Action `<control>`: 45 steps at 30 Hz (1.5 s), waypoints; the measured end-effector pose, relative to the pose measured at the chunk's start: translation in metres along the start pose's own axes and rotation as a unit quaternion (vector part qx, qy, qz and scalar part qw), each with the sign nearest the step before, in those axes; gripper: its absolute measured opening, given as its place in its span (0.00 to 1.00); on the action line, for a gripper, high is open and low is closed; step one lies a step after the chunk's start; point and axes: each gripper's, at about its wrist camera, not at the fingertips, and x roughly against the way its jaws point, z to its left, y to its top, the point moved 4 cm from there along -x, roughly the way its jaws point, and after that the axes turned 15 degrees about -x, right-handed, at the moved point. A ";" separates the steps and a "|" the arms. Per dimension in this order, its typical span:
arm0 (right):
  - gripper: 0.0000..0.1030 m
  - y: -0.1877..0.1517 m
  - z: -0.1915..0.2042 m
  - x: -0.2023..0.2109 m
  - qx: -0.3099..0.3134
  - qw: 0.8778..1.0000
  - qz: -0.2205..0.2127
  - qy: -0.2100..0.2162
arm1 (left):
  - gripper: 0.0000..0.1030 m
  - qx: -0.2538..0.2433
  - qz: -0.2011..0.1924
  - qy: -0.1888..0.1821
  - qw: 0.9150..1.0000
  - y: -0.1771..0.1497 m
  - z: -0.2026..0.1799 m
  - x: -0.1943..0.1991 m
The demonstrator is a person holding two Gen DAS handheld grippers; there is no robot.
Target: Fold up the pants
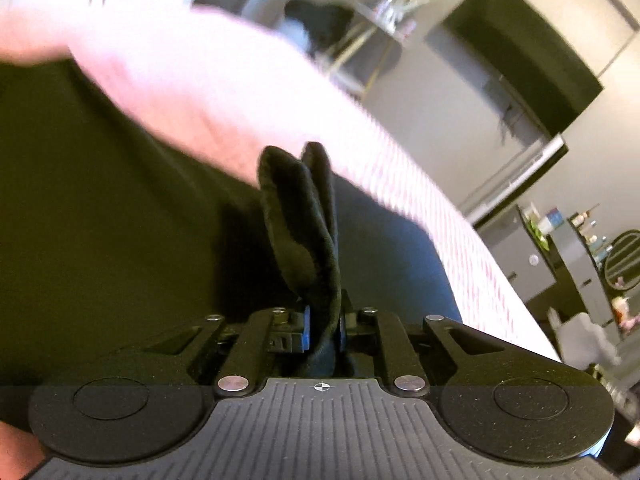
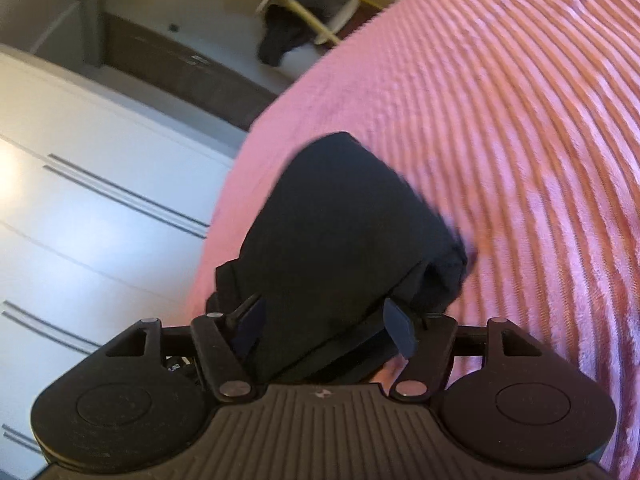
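Note:
The pants [image 1: 100, 200] are dark and lie spread on a pink ribbed bedspread [image 1: 400, 184]. In the left wrist view a thick fold of them [image 1: 300, 232] stands up out of my left gripper [image 1: 323, 328], whose blue pads are shut on the cloth. In the right wrist view a rounded bundle of the same dark pants [image 2: 340, 216] rests on the bedspread [image 2: 500, 120] near its edge. My right gripper [image 2: 325, 330] stands open. Its blue pads [image 2: 400, 332] are spread wide on either side of the cloth, and the right pad is clear of it.
White drawer fronts [image 2: 100, 220] stand left of the bed edge. A dark garment [image 2: 280, 40] hangs on a rack beyond the bed. A dark wall panel [image 1: 520, 60] and cluttered shelves [image 1: 580, 256] are at the right. A hand [image 1: 16, 452] shows at the lower left.

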 end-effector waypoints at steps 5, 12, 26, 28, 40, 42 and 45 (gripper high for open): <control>0.66 -0.002 0.019 -0.003 0.035 0.999 0.000 0.005 | 0.18 -0.063 -0.018 0.111 0.992 -0.004 0.043 0.051; 0.64 -0.020 0.023 -0.039 0.027 0.998 0.016 -0.056 | 0.47 0.006 -0.013 0.134 0.991 -0.037 0.081 0.055; 0.19 -0.038 0.058 -0.071 0.105 0.991 -0.004 -0.076 | 0.17 0.019 -0.030 0.107 0.994 -0.046 0.097 0.055; 0.19 -0.043 0.054 -0.089 0.106 0.989 0.012 -0.105 | 0.15 0.006 -0.051 0.109 0.993 -0.043 0.094 0.061; 0.18 -0.055 0.047 -0.118 0.107 0.987 0.037 -0.118 | 0.37 -0.019 -0.035 0.202 0.979 -0.042 0.118 0.079; 0.18 -0.056 0.048 -0.121 0.115 0.985 0.037 -0.122 | 0.48 -0.020 -0.042 0.205 0.978 -0.041 0.115 0.082; 0.18 -0.060 0.053 -0.127 0.140 0.981 0.035 -0.133 | 0.60 -0.022 -0.066 0.231 0.971 -0.041 0.109 0.092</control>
